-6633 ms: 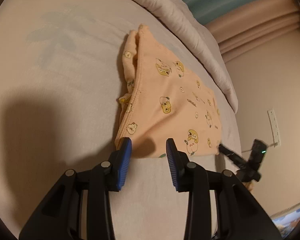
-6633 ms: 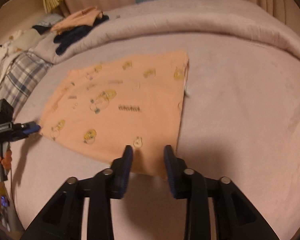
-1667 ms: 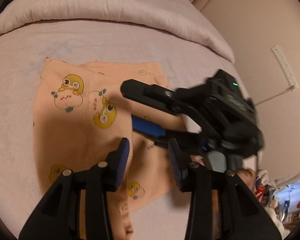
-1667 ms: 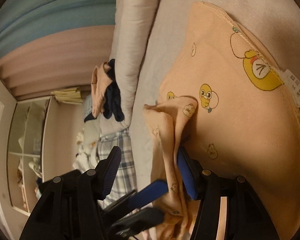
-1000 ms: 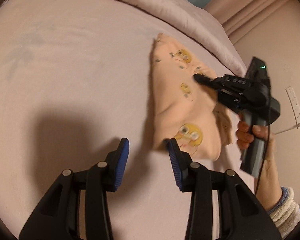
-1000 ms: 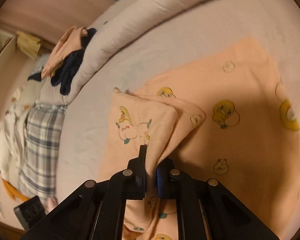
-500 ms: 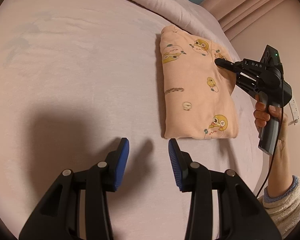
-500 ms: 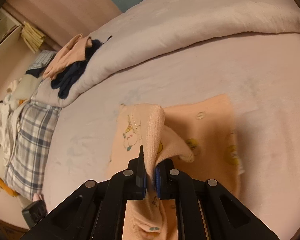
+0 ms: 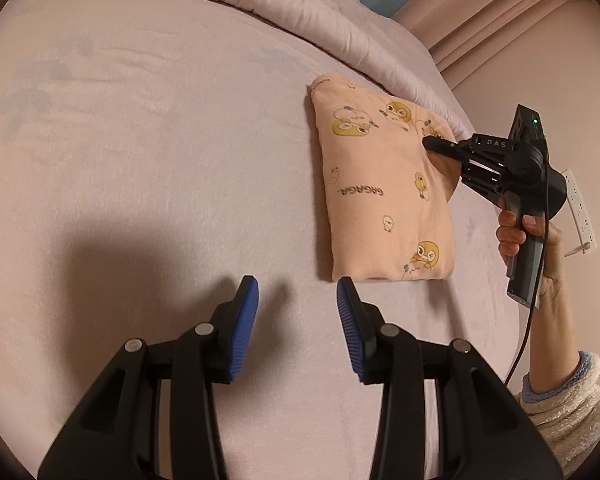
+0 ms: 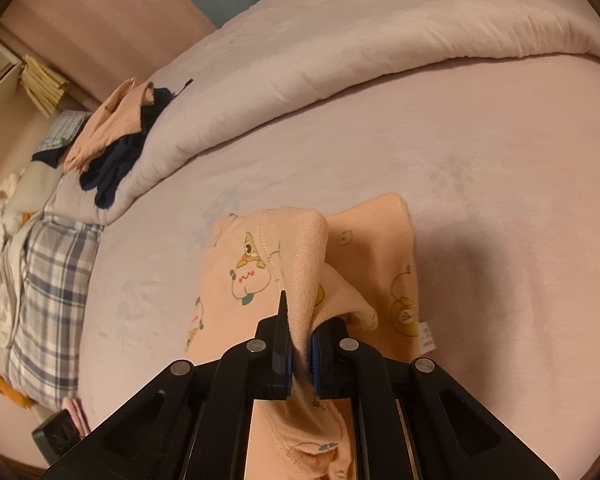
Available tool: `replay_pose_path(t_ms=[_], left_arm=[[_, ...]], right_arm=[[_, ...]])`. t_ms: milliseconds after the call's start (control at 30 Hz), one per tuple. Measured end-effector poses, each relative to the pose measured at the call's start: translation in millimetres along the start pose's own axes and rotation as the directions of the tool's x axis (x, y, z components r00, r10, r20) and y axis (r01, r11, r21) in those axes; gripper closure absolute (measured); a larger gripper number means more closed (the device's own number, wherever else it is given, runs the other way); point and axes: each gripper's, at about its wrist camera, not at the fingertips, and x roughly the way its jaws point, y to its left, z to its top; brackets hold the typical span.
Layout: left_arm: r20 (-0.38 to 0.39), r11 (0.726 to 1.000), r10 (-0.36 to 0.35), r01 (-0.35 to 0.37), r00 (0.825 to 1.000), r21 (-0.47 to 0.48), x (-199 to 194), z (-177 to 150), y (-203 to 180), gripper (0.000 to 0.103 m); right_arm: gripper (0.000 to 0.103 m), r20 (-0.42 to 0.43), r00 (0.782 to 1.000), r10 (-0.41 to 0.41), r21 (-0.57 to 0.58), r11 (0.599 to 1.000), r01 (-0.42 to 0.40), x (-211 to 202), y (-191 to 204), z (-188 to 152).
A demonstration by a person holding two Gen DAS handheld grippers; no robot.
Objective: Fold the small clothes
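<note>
Peach cartoon-print garment (image 9: 384, 184), folded rectangle on bed, one edge pinched up.

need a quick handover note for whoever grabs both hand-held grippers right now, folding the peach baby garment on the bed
Left hand-held gripper: open, empty, above bare bed sheet, short of the garment's near edge.
Right hand-held gripper: shut on a fold of the peach garment, that flap lifted off the layer below.
Garment: lies on the sheet as a compact rectangle beside the rolled duvet.
Done: garment mostly folded.
Left: lay the held flap down flat, release, tidy edges. Other clothes wait on the duvet.
</note>
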Motion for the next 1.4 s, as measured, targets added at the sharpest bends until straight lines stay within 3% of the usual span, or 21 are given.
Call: replay_pose_path(t_ms=[500,1033,1200,1333,1400], left_arm=[[0.015,0.999,-0.041,0.041,0.999,-0.004,2,12,0,0.063],[-0.047,0.974,-0.119,0.126,0.992,0.188,44,43,-82,0.063],[-0.099,0.971,-0.061,0.082,0.993,0.225,75,49,-90,0.063],[-0.146,0.971,-0.031,0.065,0.989,0.229,93,48,-87,0.063],[-0.150,0.969,-0.034,0.070,0.988,0.237,95,47,-88,0.063]], right_arm=[[0.094,-0.032,0.998,-0.045,0.015,0.999,0.046,14,-10,6],[0.094,-0.061,0.990,-0.124,0.052,0.991,0.127,15,-29,10],[0.094,-0.088,0.980,-0.178,0.049,0.982,0.183,34,-31,9],[0.092,-0.048,0.992,-0.118,0.079,0.989,0.122,17,-36,2],[0.083,-0.023,0.995,-0.102,0.074,0.992,0.103,1,-38,-7]])
